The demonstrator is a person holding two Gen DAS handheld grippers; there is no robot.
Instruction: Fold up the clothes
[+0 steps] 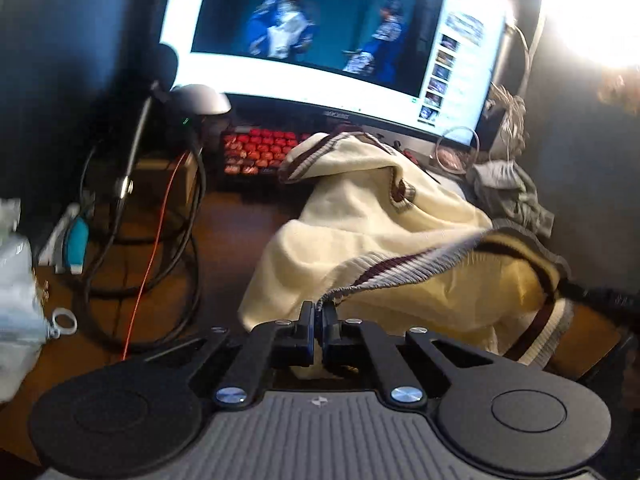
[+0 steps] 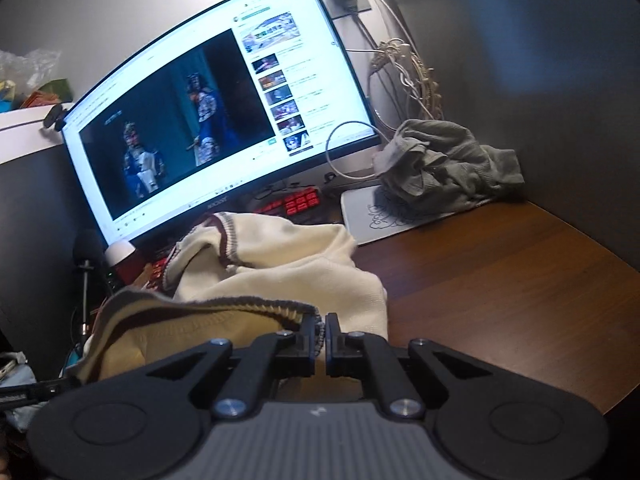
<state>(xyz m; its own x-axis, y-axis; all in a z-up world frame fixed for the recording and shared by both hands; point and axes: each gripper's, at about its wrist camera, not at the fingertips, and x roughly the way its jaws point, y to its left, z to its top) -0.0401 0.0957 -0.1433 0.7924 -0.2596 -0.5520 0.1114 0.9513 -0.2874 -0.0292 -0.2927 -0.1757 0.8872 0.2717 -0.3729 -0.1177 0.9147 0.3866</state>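
Observation:
A cream knit sweater (image 1: 360, 232) with maroon and grey ribbed trim lies bunched on the wooden desk in front of the monitor. My left gripper (image 1: 319, 309) is shut on the ribbed hem at the sweater's near edge, the hem stretching away to the right. In the right wrist view the same sweater (image 2: 304, 272) sits left of centre, and my right gripper (image 2: 321, 322) is shut on the other end of the striped hem, which runs off to the left. A crumpled grey garment (image 2: 448, 160) rests at the back right on a white pad.
A lit monitor (image 1: 320, 32) stands behind the sweater, with a red keyboard (image 1: 256, 152) under it. Black and orange cables (image 1: 160, 240), a desk lamp (image 1: 200, 98) and white bags (image 1: 16, 300) crowd the left. Bare brown desk (image 2: 500, 288) spreads to the right. White cords (image 2: 408, 68) hang by the wall.

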